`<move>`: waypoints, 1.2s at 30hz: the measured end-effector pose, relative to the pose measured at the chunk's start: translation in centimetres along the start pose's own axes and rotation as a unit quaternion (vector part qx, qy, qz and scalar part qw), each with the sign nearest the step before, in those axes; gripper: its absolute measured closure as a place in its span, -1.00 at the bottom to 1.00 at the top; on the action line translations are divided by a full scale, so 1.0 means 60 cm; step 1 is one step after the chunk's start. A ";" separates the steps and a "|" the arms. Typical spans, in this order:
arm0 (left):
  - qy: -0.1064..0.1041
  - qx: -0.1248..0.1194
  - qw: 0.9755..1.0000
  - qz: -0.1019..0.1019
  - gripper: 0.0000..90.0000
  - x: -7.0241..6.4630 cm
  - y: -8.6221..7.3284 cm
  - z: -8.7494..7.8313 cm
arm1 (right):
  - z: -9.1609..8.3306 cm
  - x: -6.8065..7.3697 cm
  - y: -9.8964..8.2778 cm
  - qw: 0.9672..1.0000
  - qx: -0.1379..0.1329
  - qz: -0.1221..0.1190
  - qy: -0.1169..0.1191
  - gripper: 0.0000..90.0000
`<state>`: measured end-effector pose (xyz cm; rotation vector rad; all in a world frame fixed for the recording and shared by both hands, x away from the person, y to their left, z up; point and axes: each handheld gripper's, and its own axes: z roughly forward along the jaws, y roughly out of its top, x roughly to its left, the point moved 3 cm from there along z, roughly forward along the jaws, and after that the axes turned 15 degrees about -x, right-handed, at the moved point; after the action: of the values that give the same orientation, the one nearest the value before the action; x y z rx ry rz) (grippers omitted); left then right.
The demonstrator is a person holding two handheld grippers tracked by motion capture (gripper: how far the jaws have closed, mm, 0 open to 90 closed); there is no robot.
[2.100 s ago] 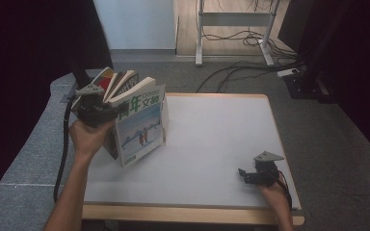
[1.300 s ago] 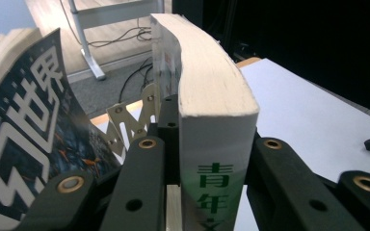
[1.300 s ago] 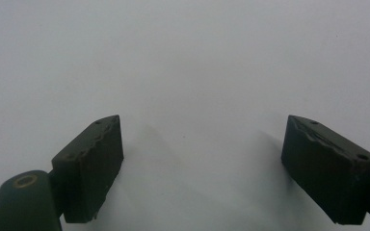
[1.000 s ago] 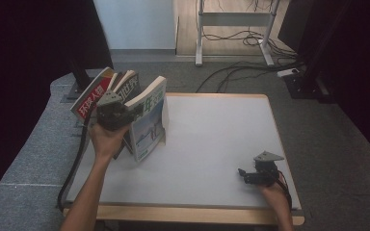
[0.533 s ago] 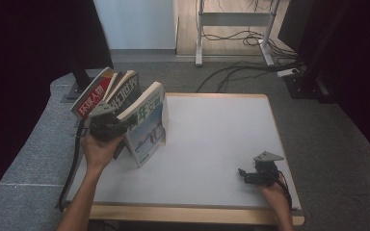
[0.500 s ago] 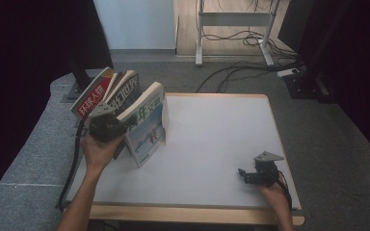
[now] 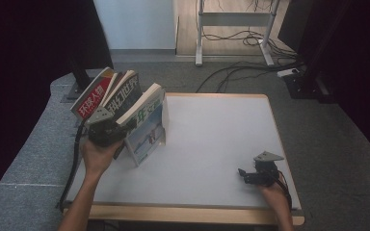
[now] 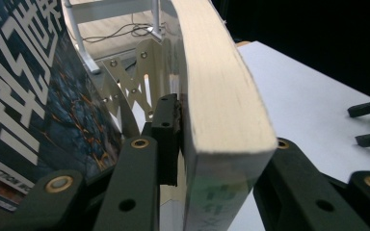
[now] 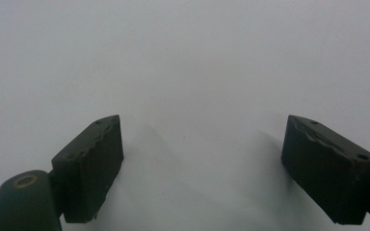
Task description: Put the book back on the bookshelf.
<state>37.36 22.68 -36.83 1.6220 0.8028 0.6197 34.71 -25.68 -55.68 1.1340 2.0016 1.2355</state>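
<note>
White-covered book, upright at table's left edge, clamped in left gripper whose jaws have just eased wider. Right gripper idle, jaws apart. Risk: slackened grip lets book topple onto leaning magazines.

White table with a pale wood edge along the near side. Grey carpet floor all round it. Beyond, a strip of light wood floor under a metal desk frame, with cables trailing across the carpet. White wall panel at the far middle. Black curtains left and right; dark stand at left. Light even, from above.
</note>
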 end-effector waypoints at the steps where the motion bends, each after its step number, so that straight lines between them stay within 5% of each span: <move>1: 0.000 0.001 1.000 -0.001 0.52 0.000 -0.003 0.001 | 0.000 0.000 0.000 1.000 0.000 0.000 0.000 -0.68; 8: -0.012 0.003 1.000 -0.015 0.48 0.002 -0.029 -0.002 | 0.000 0.000 0.000 1.000 0.000 -0.001 0.000 -0.68; 21: -0.015 0.006 1.000 -0.007 0.45 -0.003 -0.079 -0.013 | 0.000 0.000 0.000 1.000 -0.001 -0.001 0.000 -0.68; 36: -0.008 0.044 0.999 -0.012 0.46 0.003 -0.165 -0.006 | 0.000 0.000 0.000 1.000 -0.001 -0.001 0.000 -0.68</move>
<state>35.54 24.03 -46.45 1.6933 0.8477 0.5610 34.71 -25.68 -55.69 1.1310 2.0004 1.2357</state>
